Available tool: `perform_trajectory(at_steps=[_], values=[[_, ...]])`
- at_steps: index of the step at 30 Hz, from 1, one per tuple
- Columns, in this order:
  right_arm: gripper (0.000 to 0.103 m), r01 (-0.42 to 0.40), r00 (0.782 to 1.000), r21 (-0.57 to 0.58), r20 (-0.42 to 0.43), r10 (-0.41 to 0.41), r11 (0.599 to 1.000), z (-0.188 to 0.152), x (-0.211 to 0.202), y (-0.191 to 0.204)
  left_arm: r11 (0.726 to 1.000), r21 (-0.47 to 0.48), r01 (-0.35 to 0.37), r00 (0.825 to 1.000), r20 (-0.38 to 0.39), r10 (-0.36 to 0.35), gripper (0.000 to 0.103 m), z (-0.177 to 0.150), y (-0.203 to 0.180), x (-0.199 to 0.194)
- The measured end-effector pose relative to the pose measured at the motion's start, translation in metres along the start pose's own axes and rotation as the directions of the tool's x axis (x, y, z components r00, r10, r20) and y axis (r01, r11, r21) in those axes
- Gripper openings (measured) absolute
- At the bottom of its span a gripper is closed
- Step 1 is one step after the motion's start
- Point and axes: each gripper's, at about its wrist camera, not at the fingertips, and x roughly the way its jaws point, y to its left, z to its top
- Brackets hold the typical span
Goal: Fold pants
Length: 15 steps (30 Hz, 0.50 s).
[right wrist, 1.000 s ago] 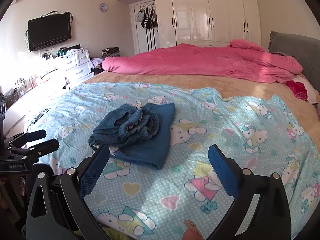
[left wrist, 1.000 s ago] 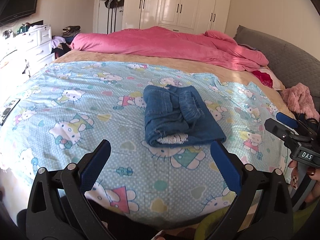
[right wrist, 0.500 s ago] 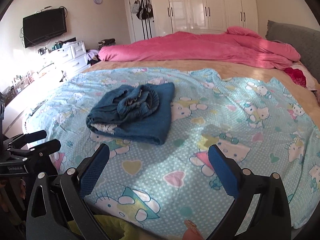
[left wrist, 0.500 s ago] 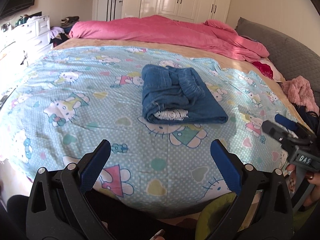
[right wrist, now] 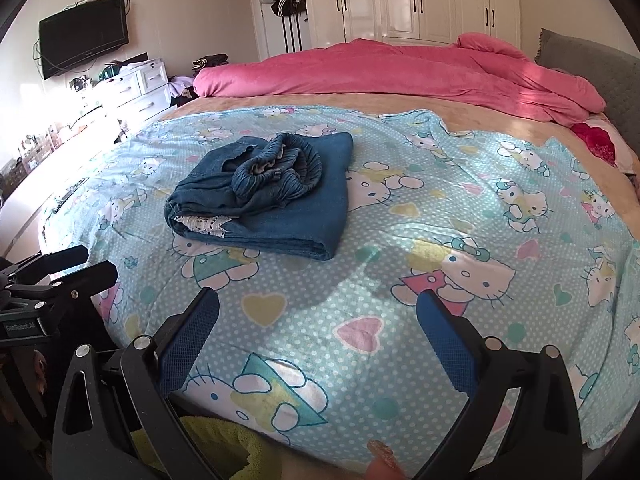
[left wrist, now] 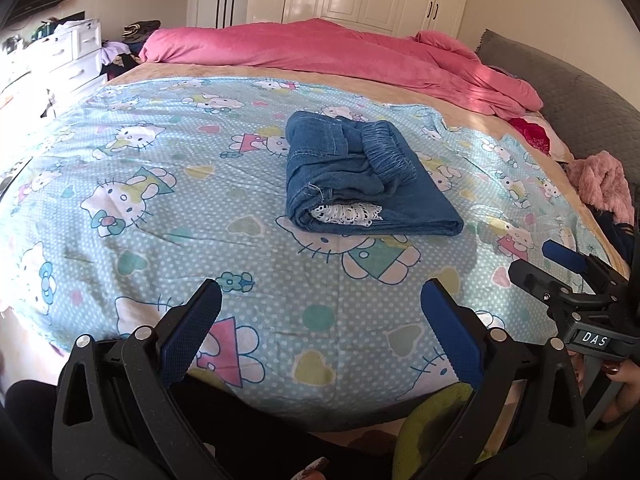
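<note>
Ahead of both my grippers the bed spreads under a blue cartoon-cat sheet, with a pink duvet bunched at its far side. The folded denim pants lie on the sheet, straight ahead of my left gripper and ahead-left of my right gripper. Both grippers hang over the near edge, fingers wide apart, holding nothing.

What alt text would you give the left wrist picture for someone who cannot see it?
Folded blue jeans lie on a cartoon-cat bedsheet, white lace showing at the near edge. The open left gripper hangs empty in front; the right gripper shows at the right edge. A pink duvet lies behind.
</note>
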Motion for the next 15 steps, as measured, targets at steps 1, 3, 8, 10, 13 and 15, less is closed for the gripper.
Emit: perform_trajectory(at_steps=[1, 3, 8, 10, 13, 15], values=[[0.099, -0.001, 1.000, 0.000, 0.000, 0.001, 1.000, 0.0001, -0.0003, -0.0002, 1.000, 0.001, -0.002, 1.000, 0.000, 0.002, 0.094, 0.0004, 0.0000, 0.0000], [0.099, 0.000, 1.000, 0.000, 0.000, 0.000, 1.000, 0.0004, 0.0000, -0.0006, 1.000, 0.002, -0.005, 1.000, -0.001, 0.005, 0.094, 0.0006, 0.0001, -0.0001], [0.099, -0.003, 1.000, -0.002, 0.001, 0.003, 1.000, 0.0012, -0.0008, -0.0015, 1.000, 0.010, -0.017, 1.000, 0.004, 0.017, 0.094, 0.0022, -0.0016, -0.0027], [0.099, -0.001, 1.000, 0.000, 0.002, 0.001, 1.000, 0.0012, -0.0010, -0.0015, 1.000, 0.014, -0.022, 1.000, 0.006, 0.022, 0.094, 0.0022, -0.0018, -0.0038], [0.099, 0.001, 1.000, 0.002, 0.005, -0.001, 1.000, 0.0022, -0.0030, -0.0029, 0.999, 0.016, -0.029, 1.000, 0.007, 0.029, 0.094, 0.0026, -0.0021, -0.0049], [0.099, 0.001, 1.000, 0.005, 0.004, -0.001, 1.000, 0.0029, -0.0038, -0.0042, 0.999, 0.016, -0.028, 1.000, 0.008, 0.028, 0.094, 0.0029, -0.0018, -0.0054]])
